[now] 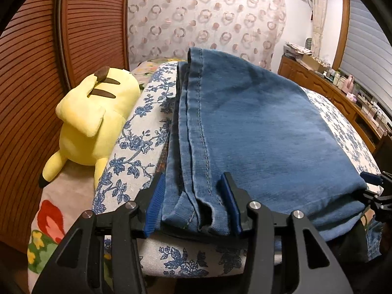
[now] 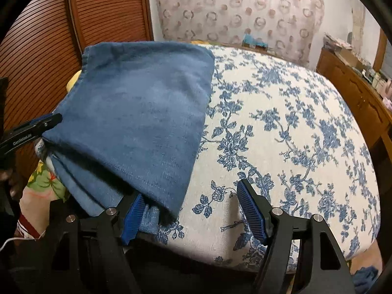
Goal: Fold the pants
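Here, folded pants [image 1: 257, 127] on floral bedspread [image 2: 294, 127], louvred wooden doors [image 1: 36, 85]

Bare floral bedspread [image 2: 294, 122] lies right of the pants [image 2: 137, 112]; plush toy [image 1: 95, 115] crowds their left.

Both grippers are of the same build. The left gripper [image 1: 193, 203] has black plastic arms that end in two fingers, and each finger carries a blue pad [image 1: 155, 202] with fine ribs. Round silver screws [image 1: 254, 205] sit at the joints of the linkage. The black arms have long openings cut into them. The right gripper [image 2: 196, 210] has the same blue ribbed pads [image 2: 252, 210] and silver screws [image 2: 276, 212]. In the right wrist view, the left gripper's side carries small white lettering, too blurred to read.
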Demonstrator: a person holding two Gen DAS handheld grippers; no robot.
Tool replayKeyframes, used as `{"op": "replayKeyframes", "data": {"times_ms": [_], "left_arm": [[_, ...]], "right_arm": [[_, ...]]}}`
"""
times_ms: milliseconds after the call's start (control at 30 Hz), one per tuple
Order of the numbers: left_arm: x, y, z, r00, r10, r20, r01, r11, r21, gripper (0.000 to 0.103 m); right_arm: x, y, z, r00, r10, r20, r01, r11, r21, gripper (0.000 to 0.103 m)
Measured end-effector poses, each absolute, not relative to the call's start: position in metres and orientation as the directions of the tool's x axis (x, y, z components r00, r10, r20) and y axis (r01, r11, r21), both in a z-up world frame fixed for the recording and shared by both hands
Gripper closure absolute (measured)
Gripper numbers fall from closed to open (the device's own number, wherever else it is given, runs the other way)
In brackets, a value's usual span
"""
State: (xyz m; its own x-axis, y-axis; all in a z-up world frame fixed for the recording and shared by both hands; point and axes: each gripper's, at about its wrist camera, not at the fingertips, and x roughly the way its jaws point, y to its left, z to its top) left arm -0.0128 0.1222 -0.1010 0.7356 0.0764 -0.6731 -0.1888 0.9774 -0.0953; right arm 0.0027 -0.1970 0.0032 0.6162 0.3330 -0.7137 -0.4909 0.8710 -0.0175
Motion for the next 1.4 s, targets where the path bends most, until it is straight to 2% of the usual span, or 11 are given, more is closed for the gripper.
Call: {"op": "replayKeyframes", "data": {"times_ms": [267, 500, 567, 633, 833, 1333, 1400], "left_arm": [[-0.021, 0.12, -0.086, 0.763, 0.057, -0.643, -0.174, 0.977, -0.121, 0.054], [-0.02, 0.09, -0.067, 0.786, -0.051, -0.616, -0.039, 0.991, -0.131, 0.054], [-0.016, 0.082, -0.068, 0.785, -0.069, -0.615, -0.014, 0.992, -0.129, 0.038], [-0.011, 0.076, -0.072, 0.78, -0.084, -0.62, -0.001, 0.991, -0.135, 0.028], [-0.004, 0.065, -0.086, 0.748, -0.09, -0.658, 0.014, 0.993, -0.119, 0.028], [-0.005, 0.058, -0.097, 0.731, -0.065, -0.679, 0.009, 0.996, -0.085, 0.027], [-0.005, 0.057, -0.098, 0.731, -0.064, -0.68, 0.011, 0.997, -0.082, 0.027]], "right_arm": [[-0.027, -0.197, 0.035, 0.613, 0.457, -0.645, -0.585, 0.811, 0.017, 0.03], [-0.01, -0.206, 0.05, 0.655, 0.476, -0.586, -0.556, 0.83, 0.053, 0.03], [0.002, -0.208, 0.047, 0.661, 0.476, -0.581, -0.541, 0.838, 0.07, 0.03], [0.014, -0.21, 0.041, 0.651, 0.478, -0.59, -0.532, 0.842, 0.095, 0.03], [0.042, -0.207, 0.018, 0.574, 0.516, -0.636, -0.539, 0.823, 0.181, 0.03], [0.077, -0.176, -0.01, 0.511, 0.522, -0.683, -0.562, 0.804, 0.195, 0.03], [0.075, -0.174, -0.01, 0.513, 0.525, -0.679, -0.565, 0.802, 0.193, 0.033]]}}
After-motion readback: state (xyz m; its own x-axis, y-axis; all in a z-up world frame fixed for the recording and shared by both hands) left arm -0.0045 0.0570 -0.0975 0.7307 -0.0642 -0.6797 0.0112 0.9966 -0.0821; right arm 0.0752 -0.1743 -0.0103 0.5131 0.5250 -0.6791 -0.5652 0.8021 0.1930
